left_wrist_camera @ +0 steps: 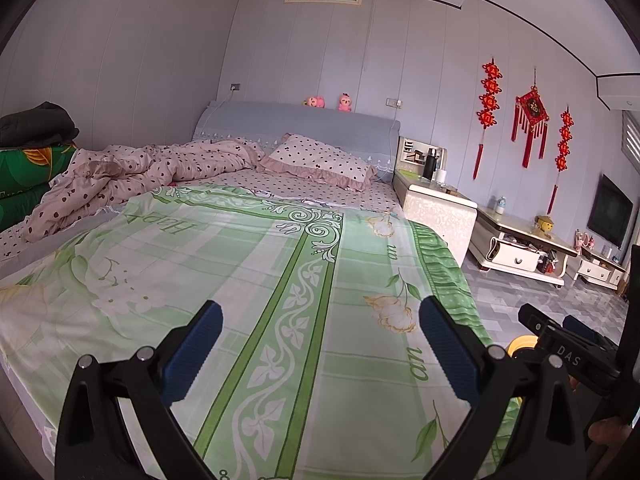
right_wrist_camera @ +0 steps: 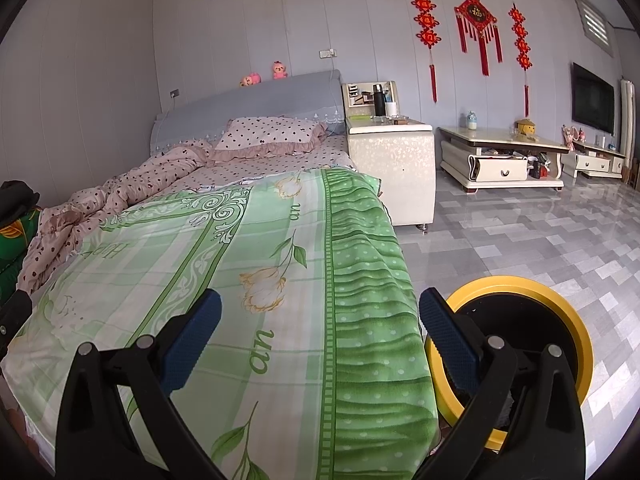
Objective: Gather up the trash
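Note:
A yellow-rimmed round bin (right_wrist_camera: 568, 344) with a dark lining stands on the floor beside the bed's foot; a sliver of the bin (left_wrist_camera: 522, 344) shows in the left wrist view. My left gripper (left_wrist_camera: 320, 332) hangs open over the green floral sheet (left_wrist_camera: 248, 280), holding nothing. My right gripper (right_wrist_camera: 320, 330) is open too, above the bed's right edge, with its right finger (right_wrist_camera: 448, 344) in front of the bin's rim. The right gripper's body (left_wrist_camera: 568, 344) appears at the right of the left wrist view. No loose trash is visible on the bed.
A pink dotted quilt (left_wrist_camera: 132, 176) and pillow (left_wrist_camera: 320, 156) lie at the bed's head. A white nightstand (right_wrist_camera: 392, 160), a low cabinet (right_wrist_camera: 500, 156) and a wall TV (right_wrist_camera: 592, 98) line the right wall. Grey tiled floor (right_wrist_camera: 520, 240) stretches right of the bed. Folded bedding (left_wrist_camera: 28, 160) is stacked far left.

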